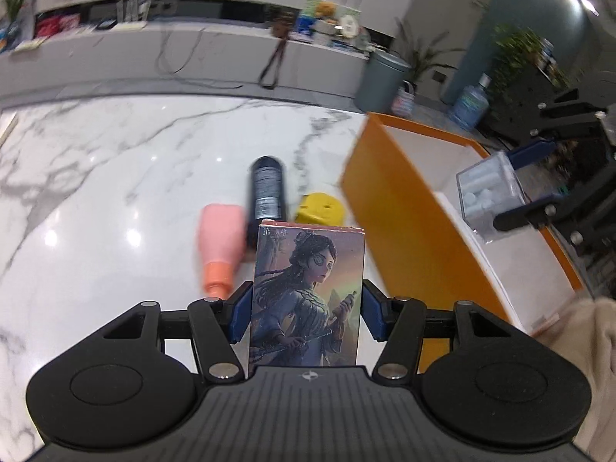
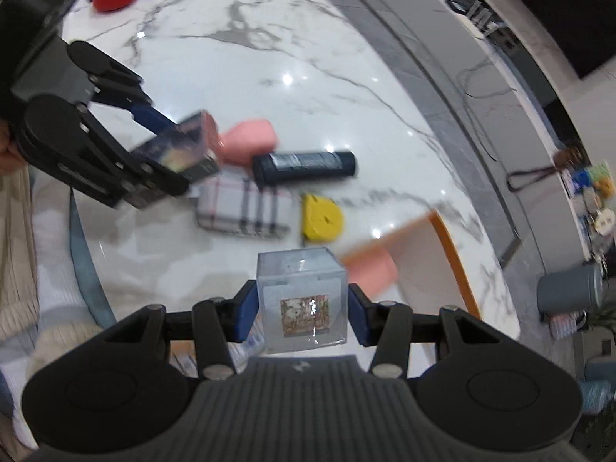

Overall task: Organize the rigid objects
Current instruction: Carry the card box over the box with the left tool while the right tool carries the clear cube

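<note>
With left tongs (image 1: 306,313) clenched on the card box (image 1: 306,296) and right tongs (image 2: 302,313) on the clear cube (image 2: 302,300), set each level into the orange bin (image 1: 389,208) at right.

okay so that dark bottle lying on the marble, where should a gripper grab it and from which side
Grip the dark bottle around its mid-body, from above, jaws across its width. It lies on its side, long and round, so the ends offer little. The pink bottle sits close at one end; the middle looks clearer.

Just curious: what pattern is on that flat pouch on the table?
The pouch is pale grey plaid with dark and red stripes, seen only from the right wrist.
</note>
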Tool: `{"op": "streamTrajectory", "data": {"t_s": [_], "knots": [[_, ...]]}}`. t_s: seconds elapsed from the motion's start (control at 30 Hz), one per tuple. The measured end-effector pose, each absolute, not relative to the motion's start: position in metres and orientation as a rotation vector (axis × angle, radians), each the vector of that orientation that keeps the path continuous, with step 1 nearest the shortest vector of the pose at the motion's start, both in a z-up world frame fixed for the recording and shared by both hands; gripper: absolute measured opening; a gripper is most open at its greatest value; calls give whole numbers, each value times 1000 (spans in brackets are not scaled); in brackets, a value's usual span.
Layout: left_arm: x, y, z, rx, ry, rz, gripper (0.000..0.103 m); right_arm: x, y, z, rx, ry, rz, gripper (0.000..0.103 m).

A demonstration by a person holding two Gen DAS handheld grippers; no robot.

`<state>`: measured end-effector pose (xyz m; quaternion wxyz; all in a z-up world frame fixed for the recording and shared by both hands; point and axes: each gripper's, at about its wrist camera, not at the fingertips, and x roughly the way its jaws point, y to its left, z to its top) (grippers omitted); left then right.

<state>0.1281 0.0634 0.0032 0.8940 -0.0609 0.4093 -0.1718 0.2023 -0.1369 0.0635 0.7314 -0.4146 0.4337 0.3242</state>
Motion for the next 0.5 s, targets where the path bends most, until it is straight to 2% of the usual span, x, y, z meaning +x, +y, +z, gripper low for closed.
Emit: {"op": "streamTrajectory", "data": {"t_s": [0.2,0.37,0.5], "knots": [[125,23,47,-64,806,-452,66,203,-192,50,-865,989,666,48],[150,-41,76,125,793,-517,66,214,-224,34,-837,1002,648,48],[185,-90,81,161,863,-541,66,222,-244,28,-833,994,652,48]]}}
